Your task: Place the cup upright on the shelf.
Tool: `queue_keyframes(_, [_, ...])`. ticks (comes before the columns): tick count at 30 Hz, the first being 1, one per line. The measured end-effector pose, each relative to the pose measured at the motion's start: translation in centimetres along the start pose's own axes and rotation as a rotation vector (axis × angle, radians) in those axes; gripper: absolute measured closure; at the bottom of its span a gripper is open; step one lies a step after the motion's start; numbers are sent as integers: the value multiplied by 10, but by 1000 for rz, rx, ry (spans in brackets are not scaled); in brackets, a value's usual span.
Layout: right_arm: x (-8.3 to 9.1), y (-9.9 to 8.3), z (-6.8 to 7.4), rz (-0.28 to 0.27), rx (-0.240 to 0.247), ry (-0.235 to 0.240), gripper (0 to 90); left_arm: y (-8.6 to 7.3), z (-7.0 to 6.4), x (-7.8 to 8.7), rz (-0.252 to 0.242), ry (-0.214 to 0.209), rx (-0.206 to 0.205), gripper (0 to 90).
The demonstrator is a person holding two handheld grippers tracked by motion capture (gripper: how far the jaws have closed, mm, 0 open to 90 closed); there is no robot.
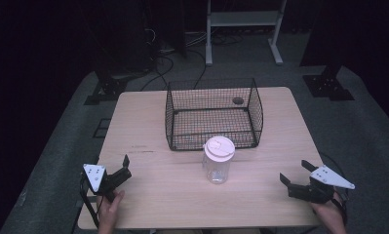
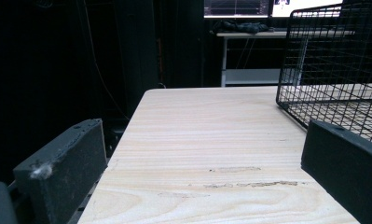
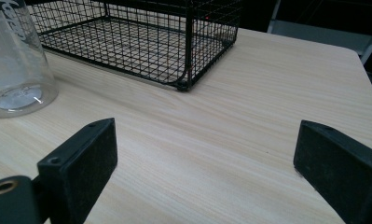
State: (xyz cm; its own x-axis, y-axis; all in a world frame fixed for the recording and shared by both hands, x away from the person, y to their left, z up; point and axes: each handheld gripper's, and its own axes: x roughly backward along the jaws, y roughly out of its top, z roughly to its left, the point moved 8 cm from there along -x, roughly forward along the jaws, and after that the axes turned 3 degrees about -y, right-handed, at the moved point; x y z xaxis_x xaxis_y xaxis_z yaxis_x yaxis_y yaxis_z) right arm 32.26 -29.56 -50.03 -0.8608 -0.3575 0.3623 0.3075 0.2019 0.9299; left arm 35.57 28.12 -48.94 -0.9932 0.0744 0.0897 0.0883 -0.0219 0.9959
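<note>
A light wooden counter (image 1: 148, 195) stood in a dark room. A black wire basket (image 1: 214, 114) sat on the far middle part of it, and nothing lay inside. Just in front of the basket stood a clear plastic jar (image 1: 217, 168) with a white lid (image 1: 219, 147). The jar stood upright, close to the basket's near wall, but it was hard to tell if they touched.

The left hand-held gripper (image 1: 125, 168) was near the front left corner of the counter, and a hand (image 1: 111, 209) held it from below. Its jaws were spread wide apart and held nothing. In the left gripper view, bare wood lay between the jaws and the basket (image 2: 333, 60) was off to the right.

The right hand-held gripper (image 1: 295, 176) was near the front right edge. Its jaws were wide apart too, with nothing in them. In the right gripper view, the jar (image 3: 16, 60) stood at the left and the basket (image 3: 141, 37) was behind it. Both grippers were well apart from the jar.
</note>
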Motion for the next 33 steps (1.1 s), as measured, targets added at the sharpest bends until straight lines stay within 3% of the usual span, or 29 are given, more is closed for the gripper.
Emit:
queue_keyframes(18, [0,24,19,-28,67,48,27,0,-1,1,-5,-8,2,0])
queue_keyframes(33, [-4,50,50,-54,150,110,22,0,-1,1,-6,-10,3,0])
